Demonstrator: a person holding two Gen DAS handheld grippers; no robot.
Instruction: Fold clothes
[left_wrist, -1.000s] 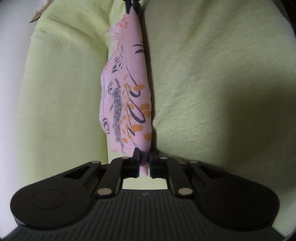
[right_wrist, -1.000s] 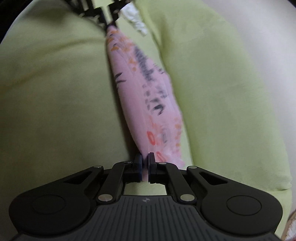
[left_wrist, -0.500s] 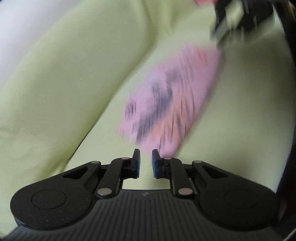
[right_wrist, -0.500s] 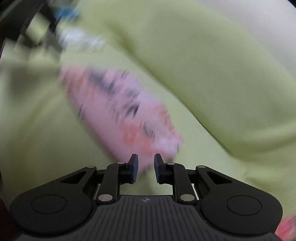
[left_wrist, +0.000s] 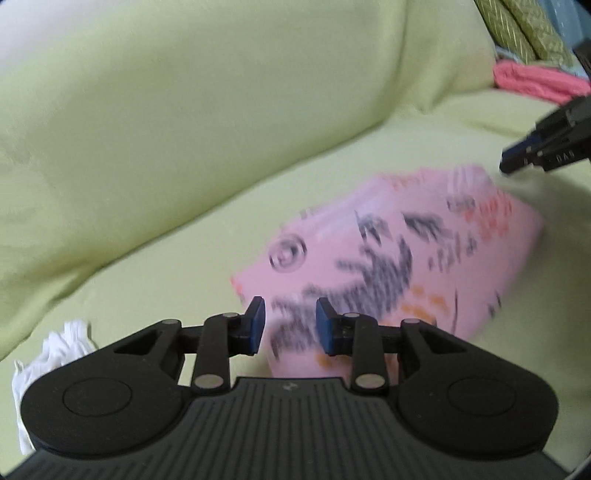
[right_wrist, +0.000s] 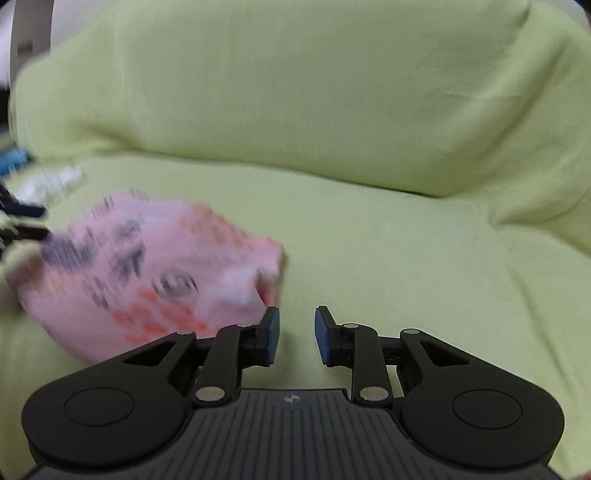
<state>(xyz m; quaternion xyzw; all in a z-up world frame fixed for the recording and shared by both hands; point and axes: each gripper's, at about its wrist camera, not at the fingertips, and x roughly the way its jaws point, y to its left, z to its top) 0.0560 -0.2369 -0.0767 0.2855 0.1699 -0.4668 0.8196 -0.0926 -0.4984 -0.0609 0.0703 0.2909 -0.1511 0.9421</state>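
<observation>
A folded pink printed garment (left_wrist: 391, 258) lies on the light green sofa seat (left_wrist: 184, 258), blurred by motion. My left gripper (left_wrist: 290, 325) is open and empty, just in front of the garment's near edge. My right gripper (right_wrist: 297, 338) is open and empty; the pink garment (right_wrist: 147, 273) lies to its left on the seat. The right gripper's fingers also show in the left wrist view (left_wrist: 546, 151) at the far right, beyond the garment. The left gripper's fingers (right_wrist: 22, 221) show at the left edge of the right wrist view.
The sofa backrest (right_wrist: 295, 92) rises behind the seat. A crumpled white cloth (left_wrist: 55, 350) lies at the left of the seat. A coral pink cloth (left_wrist: 539, 81) and green patterned cushions (left_wrist: 517, 26) sit at the far right.
Both grippers were shut on the ends of the hanging pink garment. They opened and let it go, and it now lies on the sofa seat. Both grippers have swung away.
</observation>
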